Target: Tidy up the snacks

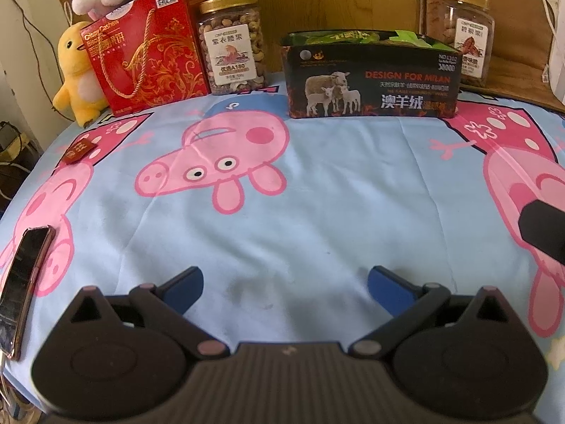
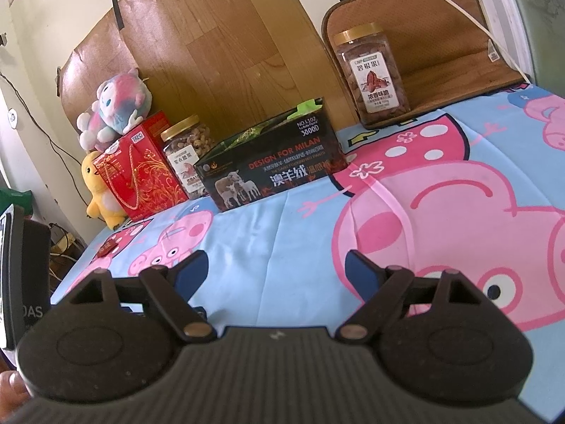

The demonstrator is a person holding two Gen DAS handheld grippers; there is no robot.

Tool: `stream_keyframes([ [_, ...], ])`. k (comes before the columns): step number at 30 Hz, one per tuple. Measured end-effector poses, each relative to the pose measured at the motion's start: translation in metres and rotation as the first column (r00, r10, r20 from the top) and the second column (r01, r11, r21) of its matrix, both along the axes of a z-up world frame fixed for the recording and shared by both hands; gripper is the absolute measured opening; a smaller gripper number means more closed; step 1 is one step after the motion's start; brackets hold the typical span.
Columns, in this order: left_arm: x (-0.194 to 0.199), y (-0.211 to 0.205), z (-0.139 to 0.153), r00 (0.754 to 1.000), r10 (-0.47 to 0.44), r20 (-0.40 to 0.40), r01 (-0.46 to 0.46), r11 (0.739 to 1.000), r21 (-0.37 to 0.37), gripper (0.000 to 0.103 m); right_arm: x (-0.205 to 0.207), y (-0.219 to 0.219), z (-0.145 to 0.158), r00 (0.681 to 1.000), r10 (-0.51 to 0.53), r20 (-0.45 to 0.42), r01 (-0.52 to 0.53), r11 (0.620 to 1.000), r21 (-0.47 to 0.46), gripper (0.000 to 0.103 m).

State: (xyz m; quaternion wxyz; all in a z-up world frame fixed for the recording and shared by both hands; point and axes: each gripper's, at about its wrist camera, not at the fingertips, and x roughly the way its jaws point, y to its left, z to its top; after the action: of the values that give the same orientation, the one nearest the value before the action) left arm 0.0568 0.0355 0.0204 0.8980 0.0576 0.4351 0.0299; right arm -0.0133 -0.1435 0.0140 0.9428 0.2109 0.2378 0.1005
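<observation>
A black open-topped box (image 1: 374,81) (image 2: 272,166) with sheep printed on its side stands at the back of the cloth, green snack packets showing inside. A jar of cashews (image 1: 232,46) (image 2: 185,155) stands left of it, beside a red gift box (image 1: 148,53) (image 2: 141,173). A second nut jar (image 1: 466,35) (image 2: 374,70) stands at the back right on a brown mat. A small red packet (image 1: 79,150) (image 2: 107,247) lies on the cloth at the left. My left gripper (image 1: 284,288) and right gripper (image 2: 277,272) hover open over the cloth, nothing between their blue pads.
A pig-print blue cloth (image 1: 317,194) (image 2: 310,233) covers the surface. A phone (image 1: 21,282) lies at the left edge. A yellow plush (image 1: 76,70) and a pastel plush (image 2: 116,109) sit by the red box. A wooden board (image 2: 219,53) leans against the wall behind.
</observation>
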Motion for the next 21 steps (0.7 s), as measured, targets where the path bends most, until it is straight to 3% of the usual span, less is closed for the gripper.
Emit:
stream_keyframes([
  [21, -0.0014, 0.0046, 0.0018, 0.999, 0.045, 0.025, -0.046, 0.999, 0.018, 0.103, 0.0024, 0.0034, -0.0006, 1.000, 0.021, -0.016, -0.021, 1.000, -0.021, 0.087],
])
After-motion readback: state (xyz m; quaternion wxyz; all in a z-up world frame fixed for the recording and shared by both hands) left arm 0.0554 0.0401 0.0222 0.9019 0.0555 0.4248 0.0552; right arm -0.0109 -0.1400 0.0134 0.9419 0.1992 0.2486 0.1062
